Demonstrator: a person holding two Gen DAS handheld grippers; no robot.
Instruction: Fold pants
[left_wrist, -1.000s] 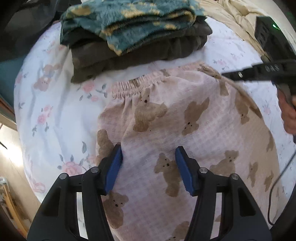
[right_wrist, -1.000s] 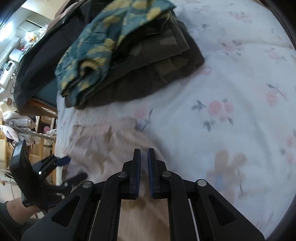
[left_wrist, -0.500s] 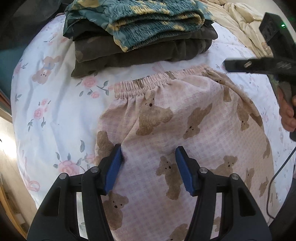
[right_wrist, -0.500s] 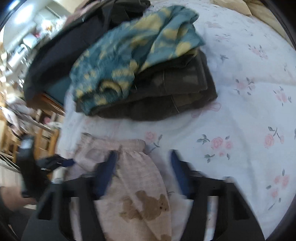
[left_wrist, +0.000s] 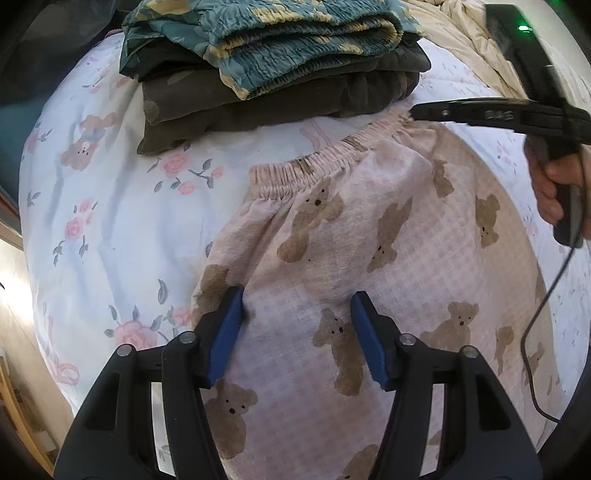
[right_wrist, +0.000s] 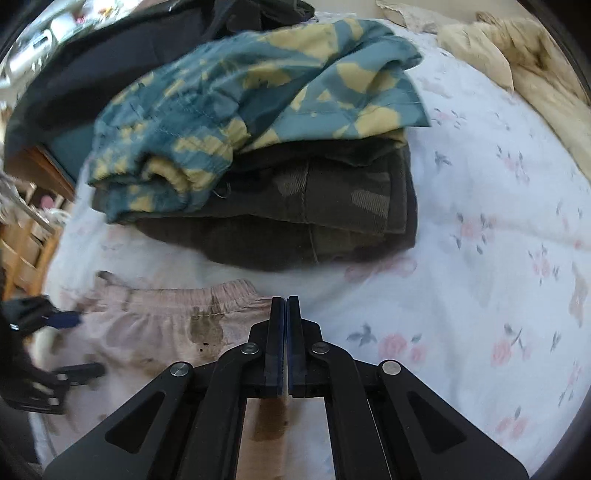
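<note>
Left wrist view first: the bear-print pants (left_wrist: 369, 236) lie spread on the flowered bed sheet (left_wrist: 110, 206), waistband (left_wrist: 317, 162) toward the stack of folded clothes (left_wrist: 280, 62). That stack sits closer in the view than a second ago, and the waistband runs more slanted, so the view has shifted a little over the cloth. The right claw (left_wrist: 417, 110) has slid along to the far corner of the waistband. From its own camera the right claw (right_wrist: 284, 306) was spread half a second ago and is now snapped shut, fingers together right at the waistband's end; whether cloth is pinched between them I cannot tell. My read: it's going for that corner to start the fold. The left claw (left_wrist: 297, 301) hangs about half open above the seat of the pants, gripping nothing.
</note>
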